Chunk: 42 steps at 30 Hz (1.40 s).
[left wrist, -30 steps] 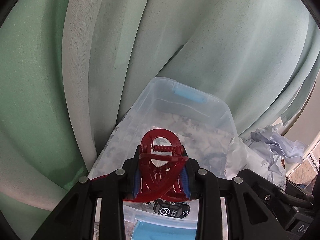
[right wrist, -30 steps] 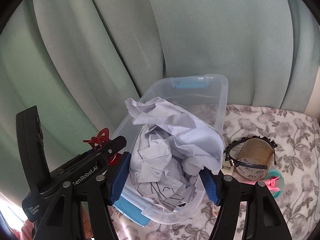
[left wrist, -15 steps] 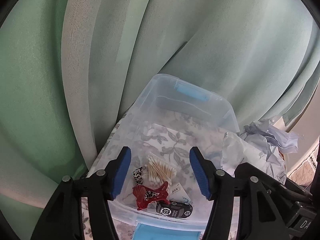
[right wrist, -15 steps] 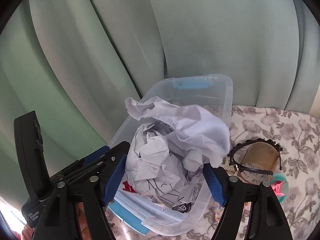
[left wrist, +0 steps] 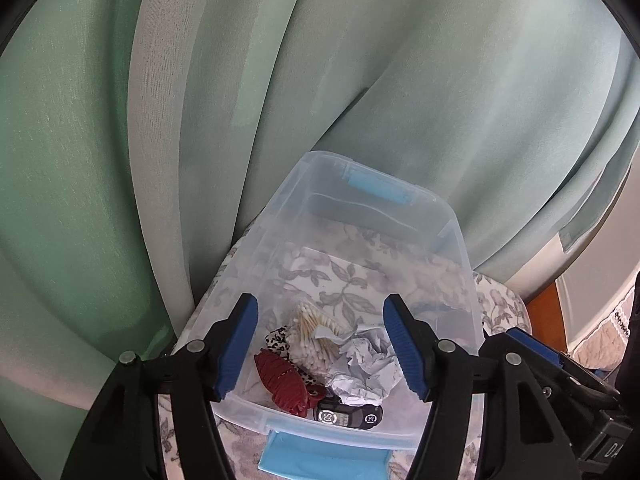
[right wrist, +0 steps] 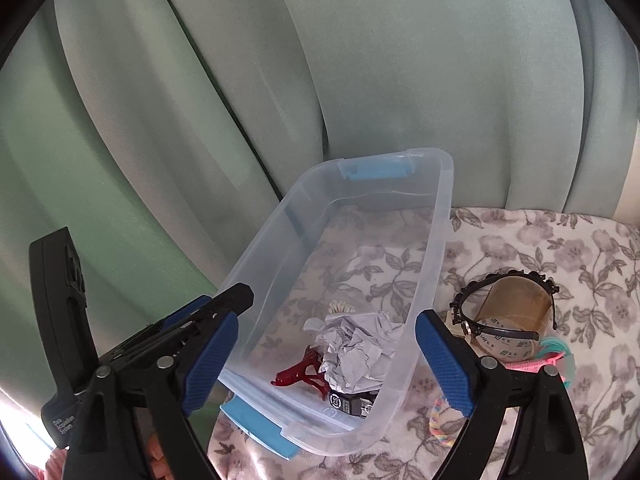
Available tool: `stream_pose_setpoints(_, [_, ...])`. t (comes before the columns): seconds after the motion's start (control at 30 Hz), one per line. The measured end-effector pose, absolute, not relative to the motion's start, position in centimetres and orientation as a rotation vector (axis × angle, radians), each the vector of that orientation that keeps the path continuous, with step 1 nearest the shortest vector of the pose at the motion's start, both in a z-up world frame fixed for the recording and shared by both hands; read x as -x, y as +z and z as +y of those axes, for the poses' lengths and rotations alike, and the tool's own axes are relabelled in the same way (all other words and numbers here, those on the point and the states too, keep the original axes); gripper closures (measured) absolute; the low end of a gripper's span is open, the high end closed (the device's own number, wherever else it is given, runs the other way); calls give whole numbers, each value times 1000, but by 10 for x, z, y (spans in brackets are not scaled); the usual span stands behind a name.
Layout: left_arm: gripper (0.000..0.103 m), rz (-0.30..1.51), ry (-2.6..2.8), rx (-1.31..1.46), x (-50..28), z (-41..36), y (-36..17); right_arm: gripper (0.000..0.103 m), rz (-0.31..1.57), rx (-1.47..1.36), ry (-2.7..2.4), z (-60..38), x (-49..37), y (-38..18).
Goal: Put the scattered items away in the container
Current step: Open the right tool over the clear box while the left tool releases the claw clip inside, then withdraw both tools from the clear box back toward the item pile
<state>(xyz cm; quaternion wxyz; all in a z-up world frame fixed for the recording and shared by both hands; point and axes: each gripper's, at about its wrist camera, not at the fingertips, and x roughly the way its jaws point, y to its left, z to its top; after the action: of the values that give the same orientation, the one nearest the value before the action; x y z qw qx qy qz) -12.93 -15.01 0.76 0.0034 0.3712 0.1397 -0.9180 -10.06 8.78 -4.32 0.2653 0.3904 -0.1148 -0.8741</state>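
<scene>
A clear plastic container [left wrist: 280, 220] with blue latches stands on a floral cloth. In it lie a red hair claw [left wrist: 282, 380], cotton swabs [left wrist: 312, 328], a crumpled paper ball [left wrist: 364, 364], a spotted scrunchie and a black device [left wrist: 348, 416]. My left gripper [left wrist: 320, 304] hovers over the container's near end, its jaws opening with nothing between the pads. My right gripper [right wrist: 328, 320] hangs over the same container [right wrist: 444, 208], its jaws also opening and empty. The paper ball [right wrist: 356, 352] and the hair claw [right wrist: 300, 370] lie below it.
Right of the container on the floral cloth [right wrist: 560, 248] sit a brown tape roll [right wrist: 516, 312] ringed by a black headband [right wrist: 496, 330], pink and teal bands [right wrist: 548, 356] and a pastel braided tie [right wrist: 438, 420]. A green curtain [right wrist: 360, 60] hangs close behind.
The left jaws opened and the red hair claw dropped into the container. The right jaws opened and the crumpled paper fell in beside it.
</scene>
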Motion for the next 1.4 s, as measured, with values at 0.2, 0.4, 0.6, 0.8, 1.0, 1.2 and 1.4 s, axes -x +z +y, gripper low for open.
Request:
stream_pose_setpoints(0.2, [36,425,-2899,-1150,121,-140,16,11,-314,-1034,-2381,100,87,-35])
stream_pose_setpoints(0.4, [36,395,-2939,-1134,110,-122,28,11,-341,-1004,-2415,118,72,-25])
stream_pose_setpoints(0.6, [36,351,-2975,-1116,97,-103,41,8,-387,-971,-2447,140,57,-16])
stream_pose_setpoints(0.8, [36,301,-3013,-1093,85,-80,52,0,-437,-929,-2473,164,39,-8])
stream_pose_setpoints(1.0, [36,250,-3046,-1094,72,-53,58,0,-486,-901,-2509,192,20,-6])
stream_pose_setpoints(1.2, [36,209,-3074,-1113,62,-24,59,0,-534,-899,-2548,225,4,-10])
stream_pose_setpoints(1.4, [36,178,-3096,-1148,54,3,57,0,-566,-912,-2593,255,-10,-17])
